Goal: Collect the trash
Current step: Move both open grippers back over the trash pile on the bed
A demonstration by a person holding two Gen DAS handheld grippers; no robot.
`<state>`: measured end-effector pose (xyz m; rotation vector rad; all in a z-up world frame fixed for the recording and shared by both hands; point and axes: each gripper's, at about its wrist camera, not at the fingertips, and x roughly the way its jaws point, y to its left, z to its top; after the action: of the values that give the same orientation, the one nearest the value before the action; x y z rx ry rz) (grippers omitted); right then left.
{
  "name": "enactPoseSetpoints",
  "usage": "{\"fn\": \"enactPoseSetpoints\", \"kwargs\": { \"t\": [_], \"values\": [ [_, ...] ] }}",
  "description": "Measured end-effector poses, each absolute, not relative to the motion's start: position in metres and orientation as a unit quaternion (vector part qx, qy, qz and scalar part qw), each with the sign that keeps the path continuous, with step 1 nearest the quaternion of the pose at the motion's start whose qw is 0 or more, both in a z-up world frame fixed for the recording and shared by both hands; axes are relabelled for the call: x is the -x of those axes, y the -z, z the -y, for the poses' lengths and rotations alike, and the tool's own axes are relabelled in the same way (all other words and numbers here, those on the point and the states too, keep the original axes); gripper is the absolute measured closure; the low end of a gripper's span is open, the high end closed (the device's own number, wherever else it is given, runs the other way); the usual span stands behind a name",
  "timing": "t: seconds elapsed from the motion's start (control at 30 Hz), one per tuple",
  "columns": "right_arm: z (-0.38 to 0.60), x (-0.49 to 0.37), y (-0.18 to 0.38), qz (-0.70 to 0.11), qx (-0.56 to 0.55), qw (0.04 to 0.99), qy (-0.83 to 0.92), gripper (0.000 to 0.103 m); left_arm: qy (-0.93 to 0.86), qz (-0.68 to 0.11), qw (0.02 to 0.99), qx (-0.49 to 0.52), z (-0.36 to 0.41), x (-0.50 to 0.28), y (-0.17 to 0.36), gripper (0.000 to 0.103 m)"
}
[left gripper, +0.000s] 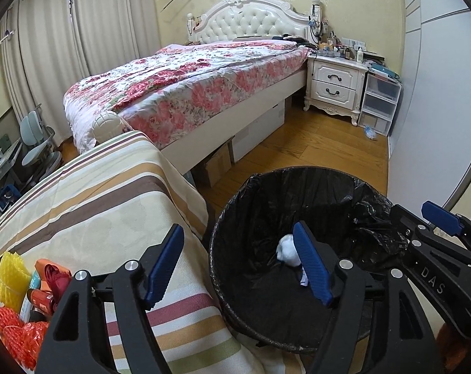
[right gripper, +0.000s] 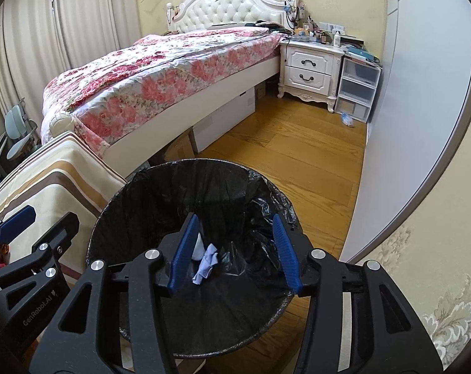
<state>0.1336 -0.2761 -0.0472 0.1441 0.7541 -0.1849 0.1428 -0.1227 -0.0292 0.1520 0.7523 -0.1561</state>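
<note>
A round bin with a black liner (left gripper: 297, 193) (right gripper: 173, 193) stands on the wooden floor below both grippers. At its bottom lie a white paper wad (left gripper: 287, 251) (right gripper: 200, 246) and a crumpled bluish-white scrap (right gripper: 207, 263). My left gripper (left gripper: 237, 230) is open and straddles the bin's left rim, one finger over the striped cloth and the other over the bin. My right gripper (right gripper: 235, 219) hangs open over the bin's mouth with nothing between its pads. A pile of yellow foam netting (left gripper: 11, 277), orange netting (left gripper: 14, 333) and wrappers (left gripper: 45, 283) lies on the striped cloth.
The striped cloth (left gripper: 95, 202) covers a surface left of the bin. Behind it are a floral bed (left gripper: 188, 87) with cardboard boxes underneath, a white nightstand (left gripper: 335, 84) and plastic drawers. A crumpled plastic piece (left gripper: 370, 132) (right gripper: 347, 120) lies on the floor by the drawers.
</note>
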Motion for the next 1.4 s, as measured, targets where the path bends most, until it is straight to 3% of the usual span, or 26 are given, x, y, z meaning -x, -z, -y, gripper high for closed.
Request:
{"fn": "enactPoseSetpoints", "kwargs": {
  "t": [0.6,1.4],
  "values": [
    [0.237,-0.098,0.040,-0.373,-0.071,0.923,0.066,0.049,0.055,-0.347,0.934,-0.060,0.074,-0.094,0.002,0.032],
    [0.105,-0.065,0.032,-0.376,-0.006,0.925,-0.054,0.048,-0.082,-0.358,0.930,-0.003,-0.071,-0.031,0.004,0.031]
  ]
}}
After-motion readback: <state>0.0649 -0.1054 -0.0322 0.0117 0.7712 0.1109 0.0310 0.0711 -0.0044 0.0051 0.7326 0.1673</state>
